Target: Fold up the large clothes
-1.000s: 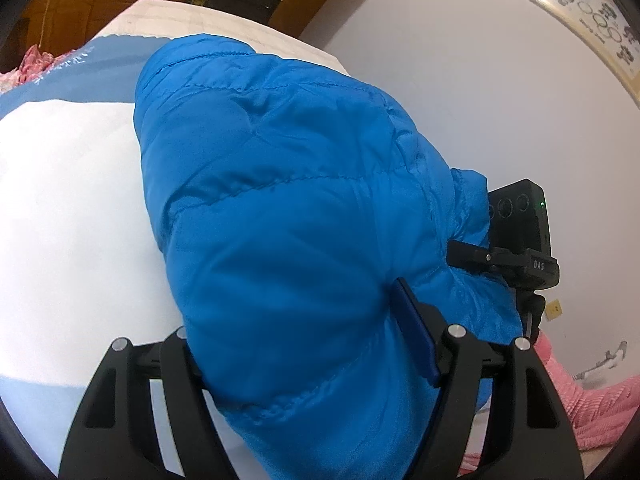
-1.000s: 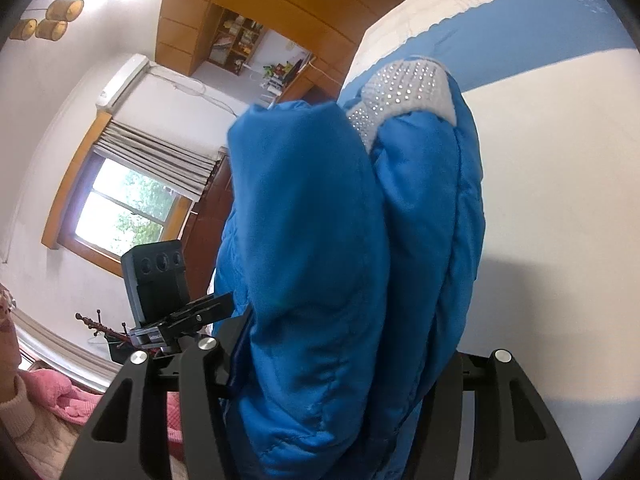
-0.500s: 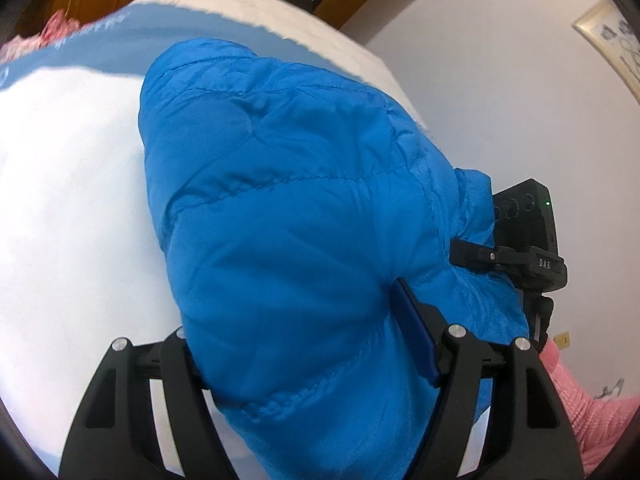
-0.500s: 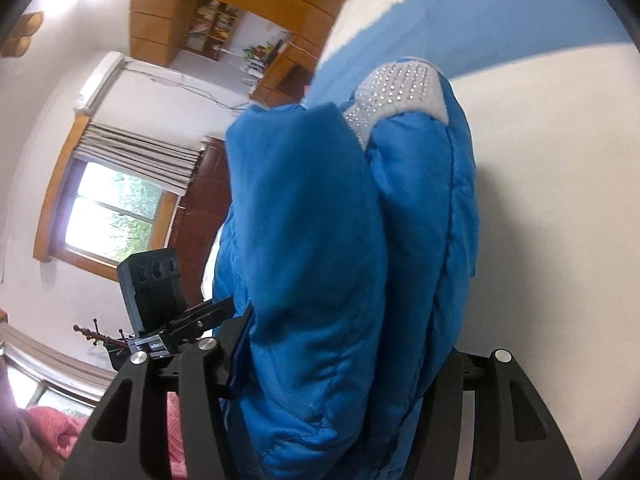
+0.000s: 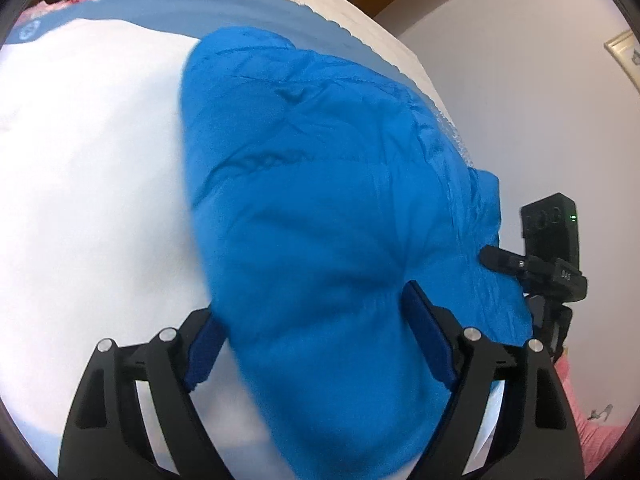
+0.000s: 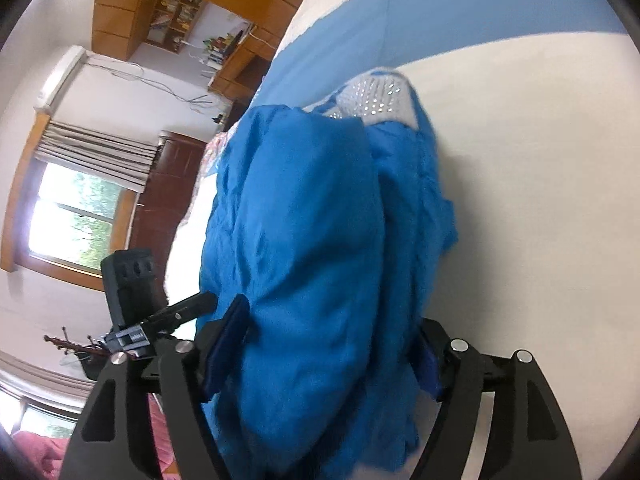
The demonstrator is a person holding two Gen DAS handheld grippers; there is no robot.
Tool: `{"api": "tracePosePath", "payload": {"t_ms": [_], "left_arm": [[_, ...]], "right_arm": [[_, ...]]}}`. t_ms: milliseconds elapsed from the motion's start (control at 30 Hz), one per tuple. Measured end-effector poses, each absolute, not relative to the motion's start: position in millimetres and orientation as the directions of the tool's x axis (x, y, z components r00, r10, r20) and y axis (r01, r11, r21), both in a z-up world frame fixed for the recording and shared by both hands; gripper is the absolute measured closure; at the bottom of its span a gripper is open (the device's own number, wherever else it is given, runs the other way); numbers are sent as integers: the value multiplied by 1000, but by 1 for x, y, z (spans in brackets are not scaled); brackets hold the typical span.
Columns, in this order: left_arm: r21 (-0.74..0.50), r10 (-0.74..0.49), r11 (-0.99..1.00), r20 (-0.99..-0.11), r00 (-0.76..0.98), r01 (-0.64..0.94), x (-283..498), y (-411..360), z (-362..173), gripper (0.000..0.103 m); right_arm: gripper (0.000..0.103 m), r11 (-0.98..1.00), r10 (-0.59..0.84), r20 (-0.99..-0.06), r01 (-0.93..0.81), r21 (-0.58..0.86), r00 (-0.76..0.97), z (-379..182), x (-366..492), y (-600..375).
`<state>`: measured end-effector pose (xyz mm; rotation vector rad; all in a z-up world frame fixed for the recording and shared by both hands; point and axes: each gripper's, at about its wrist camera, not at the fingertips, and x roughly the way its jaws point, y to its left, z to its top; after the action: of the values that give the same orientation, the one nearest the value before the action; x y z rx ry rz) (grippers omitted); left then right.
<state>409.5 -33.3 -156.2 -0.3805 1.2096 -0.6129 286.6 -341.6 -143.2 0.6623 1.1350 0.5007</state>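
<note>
Gripping blue puffer jacket (image 5: 328, 216) – left claw (image 5: 320, 332), right claw (image 6: 324, 344); white-and-blue bed (image 5: 88, 168), window (image 6: 76, 220)

Bright daylight from the window (image 6: 76, 216); fisheye-bent edges, dark corners, slight motion blur.

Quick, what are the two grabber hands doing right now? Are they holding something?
Left gripper: shut on the blue puffy jacket, bunched between its fingers.
Right gripper: shut on the same jacket's thick fold.
</note>
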Motion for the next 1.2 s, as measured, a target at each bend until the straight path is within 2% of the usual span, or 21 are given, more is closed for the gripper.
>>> {"api": "tracePosePath", "payload": {"t_ms": [200, 300, 467, 633, 833, 1000, 1200], "left_arm": [[-558, -613, 788, -747, 258, 258, 360, -32, -134, 21], [-496, -561, 824, -782, 272, 274, 340, -44, -135, 21], [-489, -547, 832, -802, 241, 264, 334, -49, -159, 16], [-499, -549, 832, -805, 226, 242, 338, -58, -175, 14], [-415, -463, 883, -848, 258, 219, 334, -70, -154, 16], [-362, -404, 913, -866, 293, 191, 318, -68, -121, 16], [-243, -287, 956, -885, 367, 162, 287, -77, -82, 13]], "right_arm": [[29, 732, 650, -658, -80, 677, 381, -114, 228, -346], [29, 807, 566, -732, -73, 587, 379, -113, 206, -342], [30, 853, 489, -798, -3, 521, 352, -140, 192, -349], [29, 838, 496, -803, 60, 543, 331, -164, 195, -353], [29, 866, 438, -820, 73, 495, 369, -138, 179, -354], [15, 931, 308, -862, 60, 361, 403, -97, 151, -341], [7, 960, 231, -871, 45, 277, 434, -59, 113, -312]]}}
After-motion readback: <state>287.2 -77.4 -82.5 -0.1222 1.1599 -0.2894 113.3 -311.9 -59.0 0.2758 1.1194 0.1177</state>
